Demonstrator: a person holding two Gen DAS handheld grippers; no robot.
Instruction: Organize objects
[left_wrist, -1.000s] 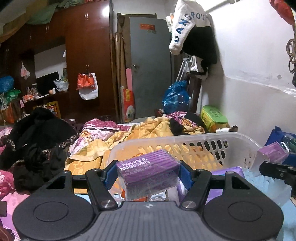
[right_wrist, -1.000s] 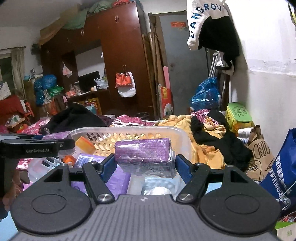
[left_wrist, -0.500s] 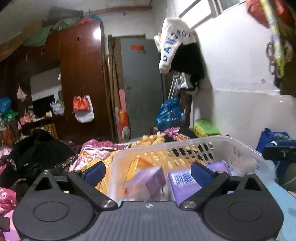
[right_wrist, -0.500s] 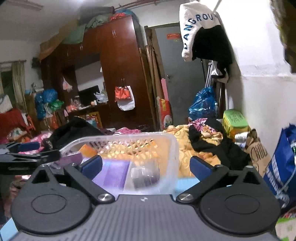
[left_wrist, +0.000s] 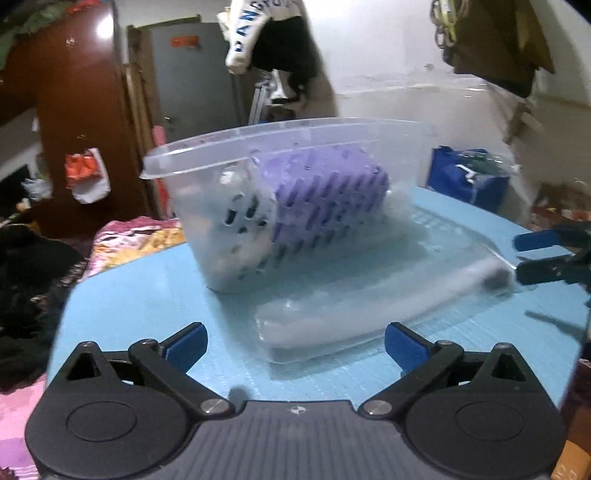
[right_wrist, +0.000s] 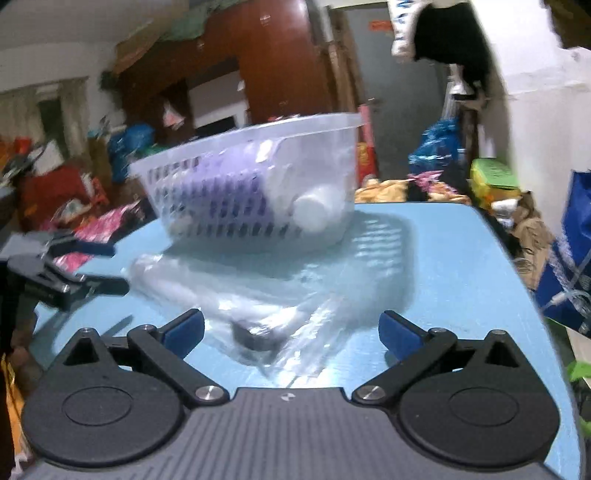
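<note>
A clear slotted plastic basket (left_wrist: 207, 162) (right_wrist: 325, 125) stands on the blue table (left_wrist: 133, 306) (right_wrist: 454, 258). It holds purple packs (left_wrist: 325, 192) (right_wrist: 221, 195) and a white bottle (right_wrist: 312, 212). A clear plastic bag with a long white item (left_wrist: 369, 299) (right_wrist: 236, 295) lies flat in front of the basket. My left gripper (left_wrist: 295, 339) is open and empty, just short of the bag. My right gripper (right_wrist: 290, 330) is open and empty over the bag's near end. Each gripper also shows at the side of the other view: the right (left_wrist: 546, 254), the left (right_wrist: 70, 269).
Bedding and dark clothes (left_wrist: 33, 280) lie beyond the table's left edge. A blue bag (left_wrist: 465, 177) (right_wrist: 576, 258) stands by the white wall on the right. A brown wardrobe (right_wrist: 280, 66) and a grey door (left_wrist: 192, 85) are behind. The frames are motion-blurred.
Both grippers opened and let their purple packs drop into the basket. Both then pulled back and lower, so the basket is farther off and the bag lies in front.
</note>
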